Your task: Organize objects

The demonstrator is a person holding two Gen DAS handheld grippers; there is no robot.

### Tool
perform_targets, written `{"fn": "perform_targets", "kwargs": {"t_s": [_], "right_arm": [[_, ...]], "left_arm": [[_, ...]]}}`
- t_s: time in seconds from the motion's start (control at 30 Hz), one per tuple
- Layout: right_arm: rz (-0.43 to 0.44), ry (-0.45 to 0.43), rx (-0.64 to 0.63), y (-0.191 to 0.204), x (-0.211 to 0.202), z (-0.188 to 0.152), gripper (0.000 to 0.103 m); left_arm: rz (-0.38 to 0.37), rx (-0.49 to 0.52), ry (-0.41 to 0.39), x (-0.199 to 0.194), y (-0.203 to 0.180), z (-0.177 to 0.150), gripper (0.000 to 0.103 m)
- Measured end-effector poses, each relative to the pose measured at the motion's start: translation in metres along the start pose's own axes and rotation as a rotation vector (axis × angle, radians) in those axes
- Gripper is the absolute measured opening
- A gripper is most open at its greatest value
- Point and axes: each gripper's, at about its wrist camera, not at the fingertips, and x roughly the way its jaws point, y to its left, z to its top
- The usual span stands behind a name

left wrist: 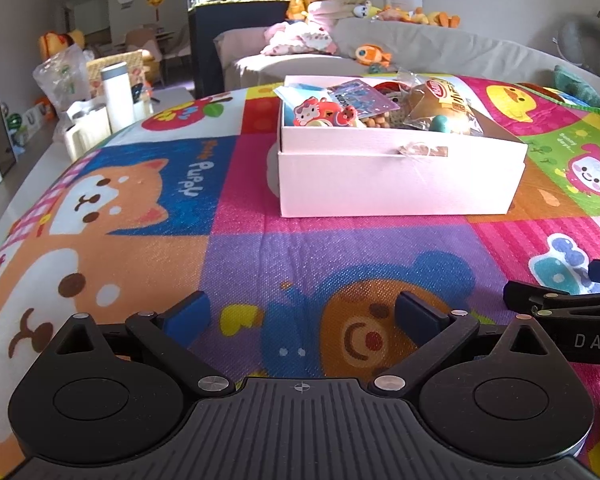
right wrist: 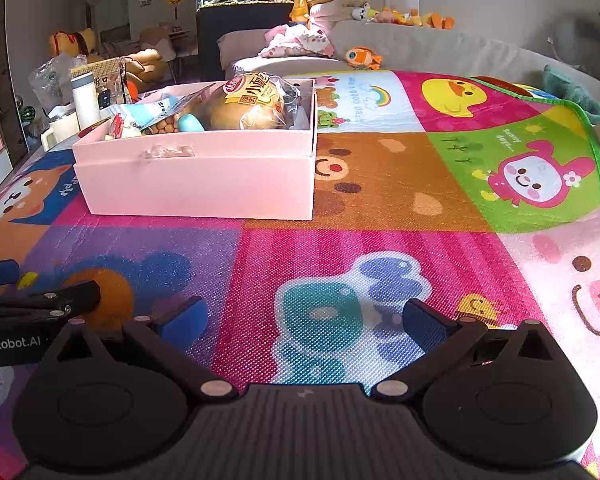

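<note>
Grippers are both hovering low over the cartoon play mat (left wrist: pixel 236 248), side by side and well short of the pink box (left wrist: pixel 400 176). You are holding the left gripper (left wrist: pixel 302 314) spread wide with nothing between its blue pads (left wrist: pixel 188 314); the right gripper (right wrist: pixel 300 320) is likewise released and empty. The box is sitting toward the mat's far half, nested in its own lid, which is likely steadying it. Inside, the packaged bun (right wrist: pixel 248 106) is leaning against the right wall, with a teal egg-shaped item (right wrist: pixel 191 123) and sticker packs (left wrist: pixel 360 98) crowding the left. Open mat is lying between you and the box; the green mat border (right wrist: pixel 592 140) and grey sofa (right wrist: pixel 440 48) are limiting room on the right.
</note>
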Motion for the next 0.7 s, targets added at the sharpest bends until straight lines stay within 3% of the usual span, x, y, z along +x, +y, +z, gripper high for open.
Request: {"fn": "perform_targets", "kwargs": {"t_s": [0.7], "right_arm": [[0.003, -0.001, 0.003, -0.0001, 0.0014, 0.0013, 0.103]], "left_arm": [[-0.006, -0.004, 0.000, 0.0001, 0.0007, 0.0004, 0.102]]}}
